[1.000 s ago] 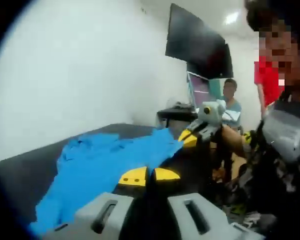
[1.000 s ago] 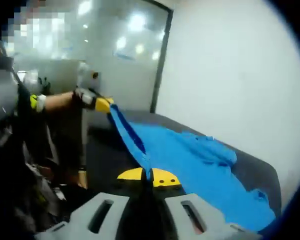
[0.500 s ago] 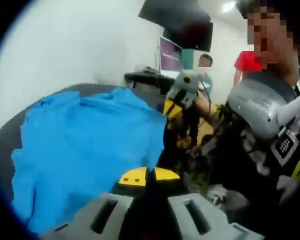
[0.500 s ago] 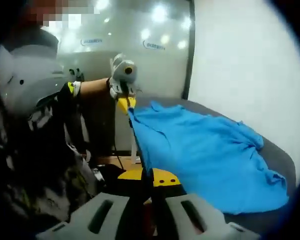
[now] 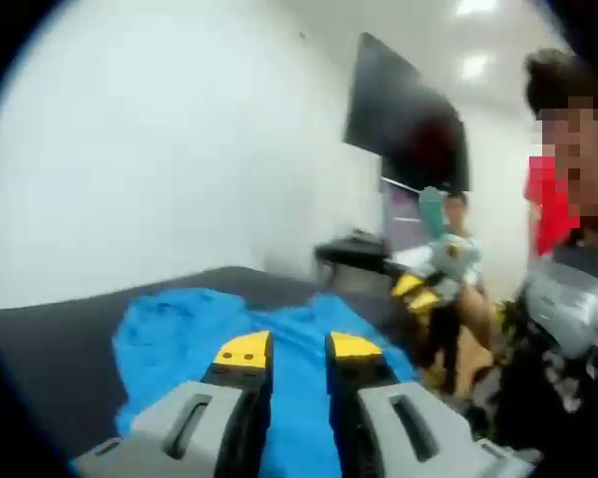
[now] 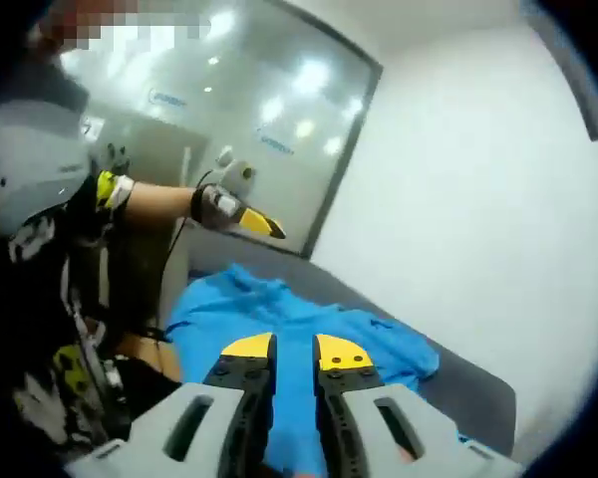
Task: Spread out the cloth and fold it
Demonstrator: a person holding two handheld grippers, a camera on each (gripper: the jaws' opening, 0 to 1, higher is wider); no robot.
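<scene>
The blue cloth [image 5: 174, 334] lies spread, with some wrinkles, on the dark grey table [image 5: 50, 349]. My left gripper [image 5: 299, 349] is open above the cloth, nothing between its yellow tips. In the same view my right gripper [image 5: 422, 291] hangs beyond the cloth's far right edge, free of it. In the right gripper view the cloth [image 6: 244, 314] lies flat below my open right gripper [image 6: 295, 351]. The left gripper [image 6: 254, 223] is held up at the left, above the cloth's far end and clear of it.
The person's arm and grey vest [image 6: 30, 169] stand beside the table's edge. A black screen [image 5: 409, 115] hangs on the white wall, with a desk [image 5: 359, 251] and another person [image 5: 543, 189] behind. A glass wall [image 6: 249, 119] lies past the table [image 6: 468, 393].
Both grippers were shut on the cloth's near edge, holding it stretched in the air. Now both are open, raised off it, and the cloth lies on the table.
</scene>
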